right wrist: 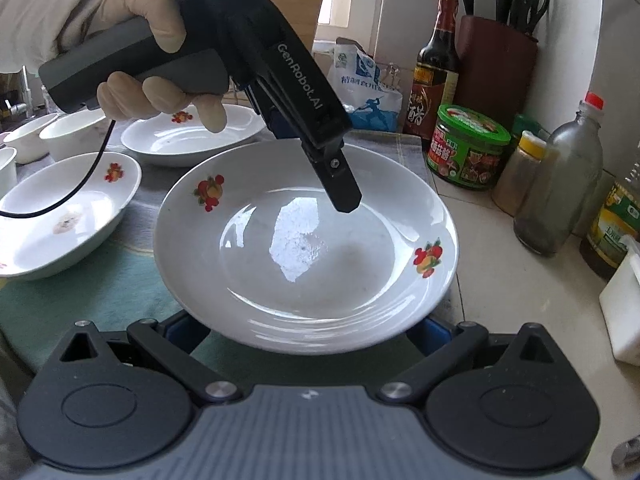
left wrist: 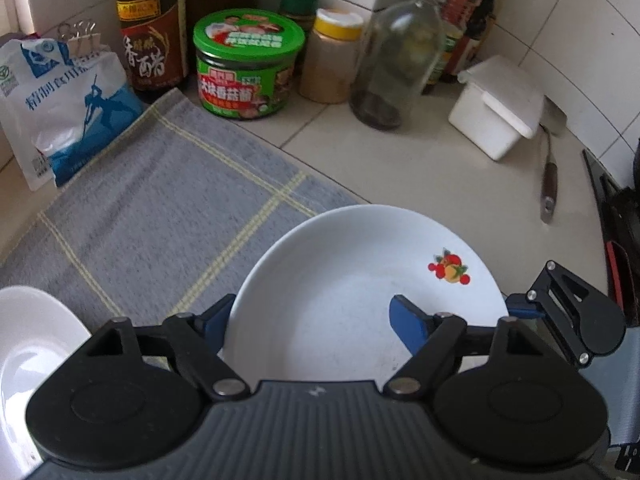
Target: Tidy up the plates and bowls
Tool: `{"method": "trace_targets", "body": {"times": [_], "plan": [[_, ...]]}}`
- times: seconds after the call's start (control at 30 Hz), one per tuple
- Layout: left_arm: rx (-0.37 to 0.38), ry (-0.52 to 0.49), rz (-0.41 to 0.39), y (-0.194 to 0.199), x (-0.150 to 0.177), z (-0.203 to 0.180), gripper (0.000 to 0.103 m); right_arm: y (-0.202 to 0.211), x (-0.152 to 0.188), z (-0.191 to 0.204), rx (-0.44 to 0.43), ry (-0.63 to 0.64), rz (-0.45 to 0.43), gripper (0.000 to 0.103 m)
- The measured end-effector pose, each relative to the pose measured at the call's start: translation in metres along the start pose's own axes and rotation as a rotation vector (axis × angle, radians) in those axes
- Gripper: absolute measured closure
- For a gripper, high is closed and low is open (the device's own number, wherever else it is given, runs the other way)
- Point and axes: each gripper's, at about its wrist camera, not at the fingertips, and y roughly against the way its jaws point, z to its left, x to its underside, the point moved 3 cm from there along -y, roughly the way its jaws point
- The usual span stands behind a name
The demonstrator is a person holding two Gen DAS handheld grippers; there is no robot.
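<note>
White china is the matter here: a plate (right wrist: 304,248) with fruit prints sits over the right end of the grey checked towel (left wrist: 160,200), half out past that edge above the tiled counter. It looks carried, not resting, though I cannot be sure of the gap beneath it. The left gripper (left wrist: 312,324) is clamped narrow on the plate's far rim, one blue pad (left wrist: 408,328) on the inner face and the other hidden under the edge. The right gripper (right wrist: 310,330) is at the near rim with its fingers tucked below the china, and I cannot tell whether it pinches or only supports.

Farther in on the towel lie two more matching plates (right wrist: 60,220) (right wrist: 188,136), and at its far left end a few bowls (right wrist: 68,136). The step in hand seems to be moving this plate to be stacked. The next move calls for keeping it level, centring it over a plate on the towel, lowering it gently, then letting go of the rim.
</note>
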Motion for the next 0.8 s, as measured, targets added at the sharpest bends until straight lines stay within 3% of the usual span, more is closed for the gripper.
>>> {"method": "trace_targets", "body": {"times": [0.8], "plan": [[-0.015,0.027,-0.019,-0.024,-0.009,0.018,0.022,-0.024,-0.010,-0.011,0.015,-0.061,0.040,0.000]]}}
